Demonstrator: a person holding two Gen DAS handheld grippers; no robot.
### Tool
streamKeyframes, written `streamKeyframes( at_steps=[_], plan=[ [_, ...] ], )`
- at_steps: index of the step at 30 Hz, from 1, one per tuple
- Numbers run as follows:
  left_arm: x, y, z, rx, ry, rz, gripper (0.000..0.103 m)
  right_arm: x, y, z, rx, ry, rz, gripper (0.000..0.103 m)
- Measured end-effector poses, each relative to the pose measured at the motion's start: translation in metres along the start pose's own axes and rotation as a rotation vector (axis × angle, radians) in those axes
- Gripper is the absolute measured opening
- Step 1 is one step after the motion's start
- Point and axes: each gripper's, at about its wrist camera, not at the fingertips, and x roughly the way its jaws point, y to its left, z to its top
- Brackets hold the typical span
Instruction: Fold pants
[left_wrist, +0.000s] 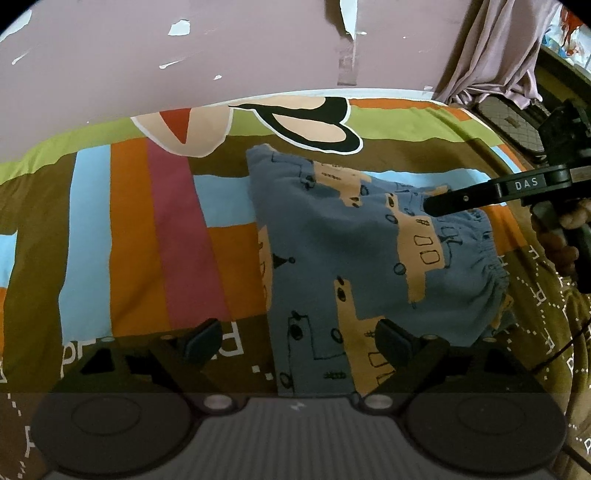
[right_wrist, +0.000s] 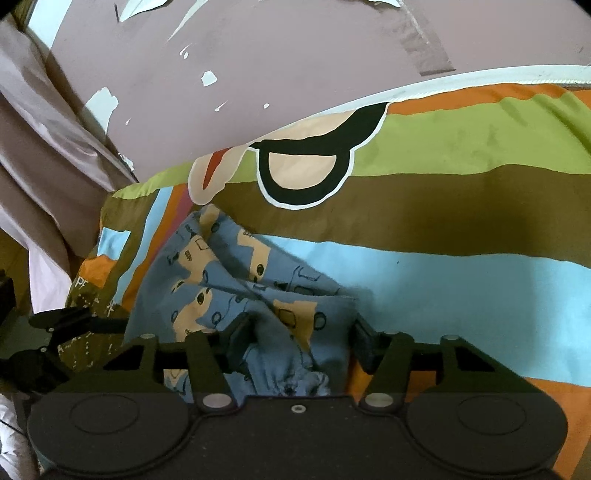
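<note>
Blue pants (left_wrist: 354, 251) with tan patches and black doodles lie folded on a striped bedspread (left_wrist: 133, 240); the gathered waistband (left_wrist: 487, 269) faces right. My left gripper (left_wrist: 299, 341) hovers open over the near edge of the pants, its right fingertip (left_wrist: 395, 343) above the fabric and its left one above the bedspread. My right gripper (right_wrist: 301, 341) stands over the waistband end of the pants (right_wrist: 229, 280). Bunched blue cloth lies between its fingers, and the jaws stand partly apart. One right finger (left_wrist: 454, 201) reaches in over the far waistband corner, with a hand (left_wrist: 565, 236) on the handle.
The bedspread (right_wrist: 461, 280) runs back to a pink wall (left_wrist: 221, 55) with peeling paint. A pale curtain (left_wrist: 495, 48) hangs at the far right corner and shows as folds of curtain (right_wrist: 44, 155) in the right wrist view. Bare bedspread stretches to the left of the pants.
</note>
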Motion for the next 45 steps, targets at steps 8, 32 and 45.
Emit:
streamKeyframes(
  at_steps=[8, 32, 45],
  plan=[
    [0.007, 0.007, 0.001, -0.067, 0.036, 0.017, 0.092, 0.003, 0.017, -0.007, -0.087, -0.013, -0.086, 0.051],
    [-0.003, -0.003, 0.004, -0.076, 0.05, -0.018, 0.029, -0.005, 0.08, -0.022, -0.324, -0.08, -0.331, 0.019],
    [-0.01, -0.007, 0.007, -0.056, 0.043, -0.002, 0.021, -0.015, 0.095, -0.027, -0.359, -0.1, -0.382, 0.015]
  ],
)
